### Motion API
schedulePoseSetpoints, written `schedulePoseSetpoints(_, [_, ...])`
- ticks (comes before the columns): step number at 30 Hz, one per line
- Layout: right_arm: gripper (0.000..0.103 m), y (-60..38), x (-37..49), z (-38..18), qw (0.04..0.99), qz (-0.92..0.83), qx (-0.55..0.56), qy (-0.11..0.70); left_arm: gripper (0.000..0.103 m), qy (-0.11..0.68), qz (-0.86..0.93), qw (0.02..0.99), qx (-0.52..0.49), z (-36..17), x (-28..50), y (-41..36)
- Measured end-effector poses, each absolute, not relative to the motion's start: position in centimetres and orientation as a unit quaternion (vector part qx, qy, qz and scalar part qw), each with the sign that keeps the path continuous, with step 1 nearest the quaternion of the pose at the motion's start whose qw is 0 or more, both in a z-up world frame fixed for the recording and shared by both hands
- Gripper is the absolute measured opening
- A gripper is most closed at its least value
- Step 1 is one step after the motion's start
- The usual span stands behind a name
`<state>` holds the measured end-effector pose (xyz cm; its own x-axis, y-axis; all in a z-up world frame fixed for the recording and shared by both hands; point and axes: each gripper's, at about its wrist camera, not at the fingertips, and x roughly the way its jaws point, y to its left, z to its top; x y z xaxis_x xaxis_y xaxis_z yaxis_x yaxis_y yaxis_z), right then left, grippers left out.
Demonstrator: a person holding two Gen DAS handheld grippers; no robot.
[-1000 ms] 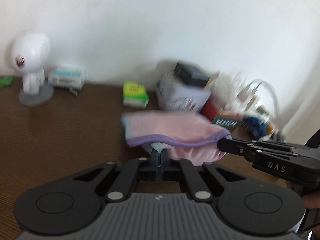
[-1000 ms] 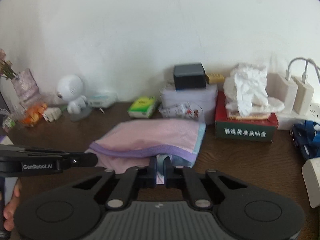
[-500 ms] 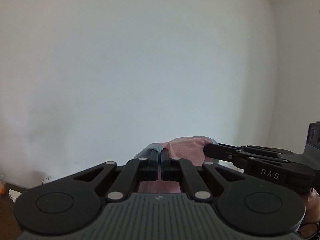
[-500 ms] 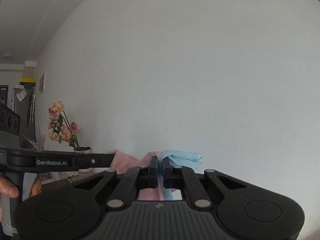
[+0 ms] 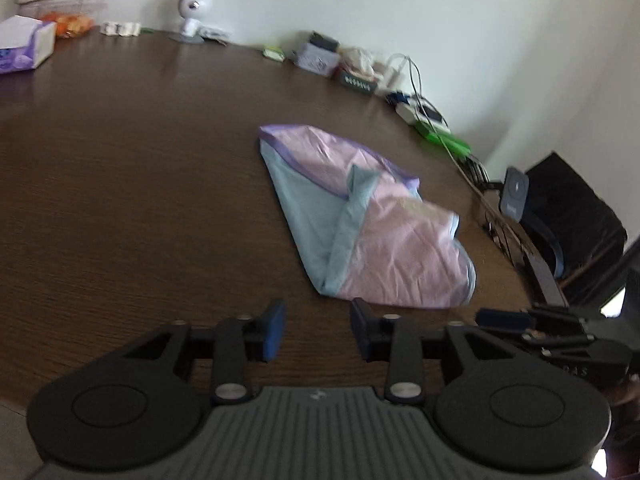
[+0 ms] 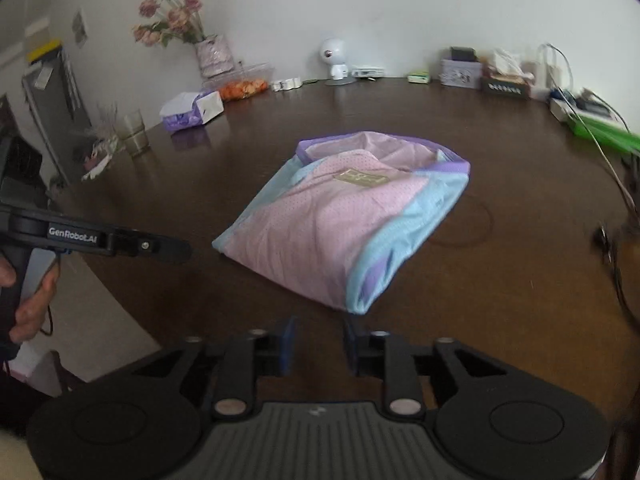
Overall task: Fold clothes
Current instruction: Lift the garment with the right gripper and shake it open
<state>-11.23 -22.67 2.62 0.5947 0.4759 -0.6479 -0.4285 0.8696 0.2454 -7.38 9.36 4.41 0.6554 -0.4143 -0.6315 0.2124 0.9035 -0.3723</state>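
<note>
Moments earlier both clamped the cloth; now the left gripper (image 5: pixel 314 330) and right gripper (image 6: pixel 316 346) had just opened, jaws empty, while the folded garment (image 6: pixel 344 220) lay mid-frame on the table (image 6: pixel 500 280), so this fold looked finished.

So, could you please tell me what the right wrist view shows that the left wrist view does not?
Only the right wrist view shows the vase of flowers, the drinking glass and the gold label clearly on the garment. Only the left wrist view shows the black phone stand at the table edge. Both show the folded pink and blue garment, the white round camera, the tissue box and open, empty tongs.
</note>
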Motion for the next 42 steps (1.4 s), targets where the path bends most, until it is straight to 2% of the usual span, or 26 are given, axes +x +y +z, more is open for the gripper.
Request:
schedulePoseSetpoints(1, [0.045,-23.3,-11.6,3.1,0.899,0.245,0.044,0.361,0.055,0.361,-0.171,0.907,-0.131,5.2,-6.9,9.5])
schedulePoseSetpoints(4, [0.046,-25.0,-10.0,4.8,0.918,0.214,0.055,0.328,0.065,0.336,-0.193,0.915,-0.111,6.4,-3.9,7.7])
schedulePoseSetpoints(9, [0.046,-26.3,-2.2,2.7,0.907,0.195,0.127,0.351,0.062,0.383,-0.238,0.888,-0.087,4.9,2.6,2.0])
schedulePoseSetpoints(10, [0.046,-26.3,-1.1,2.2,0.902,0.202,0.142,0.356,0.051,0.389,-0.242,0.886,-0.078,4.5,3.4,1.1])
schedulePoseSetpoints(11, [0.041,-26.1,-0.1,1.7,0.896,0.210,0.152,0.361,0.039,0.398,-0.249,0.881,-0.066,4.0,4.2,0.2])
schedulePoseSetpoints(12, [0.028,-25.9,0.5,1.6,0.894,0.216,0.154,0.361,0.006,0.406,-0.258,0.875,-0.055,3.4,4.7,-0.5])
schedulePoseSetpoints(13, [0.019,-25.6,1.0,1.5,0.894,0.225,0.148,0.358,0.002,0.409,-0.265,0.872,-0.047,3.1,5.0,-1.0])
schedulePoseSetpoints(14, [0.006,-25.2,1.5,1.4,0.894,0.232,0.142,0.355,0.002,0.408,-0.271,0.871,-0.040,2.9,5.2,-1.3])
schedulePoseSetpoints(18, [0.004,-24.8,1.0,3.2,0.907,0.244,0.121,0.321,0.001,0.378,-0.271,0.884,-0.046,4.3,3.2,-0.2])
schedulePoseSetpoints(21, [0.003,-25.1,-2.3,5.9,0.909,0.287,0.098,0.288,0.001,0.352,-0.293,0.887,-0.060,6.7,-2.1,2.4])
schedulePoseSetpoints(24, [0.004,-25.2,-8.1,7.0,0.888,0.360,0.057,0.280,0.002,0.376,-0.317,0.868,-0.067,6.6,-8.1,4.5])
schedulePoseSetpoints(26, [0.006,-24.9,-11.5,6.3,0.861,0.404,0.033,0.307,0.008,0.397,-0.313,0.857,-0.098,5.3,-11.1,6.1])
schedulePoseSetpoints(28, [0.013,-24.4,-14.7,4.8,0.841,0.419,0.009,0.342,0.040,0.409,-0.293,0.854,-0.130,4.5,-12.9,7.6])
schedulePoseSetpoints(29, [0.022,-24.4,-15.7,4.3,0.841,0.414,0.006,0.348,0.046,0.405,-0.276,0.860,-0.140,4.4,-13.3,8.2])
schedulePoseSetpoints(30, [0.030,-24.8,-16.3,4.1,0.842,0.409,0.015,0.350,0.048,0.396,-0.259,0.869,-0.147,4.4,-13.4,8.6])
schedulePoseSetpoints(34, [0.034,-27.3,-15.5,4.8,0.867,0.380,0.098,0.307,0.048,0.373,-0.243,0.883,-0.147,5.1,-10.9,7.2])
schedulePoseSetpoints(37, [0.035,-27.1,-12.8,4.9,0.897,0.315,0.101,0.295,0.050,0.372,-0.261,0.882,-0.124,5.4,-7.1,4.8])
schedulePoseSetpoints(42, [0.035,-25.8,-9.1,2.8,0.891,0.266,0.082,0.359,0.048,0.412,-0.298,0.859,-0.062,4.5,-1.5,1.6])
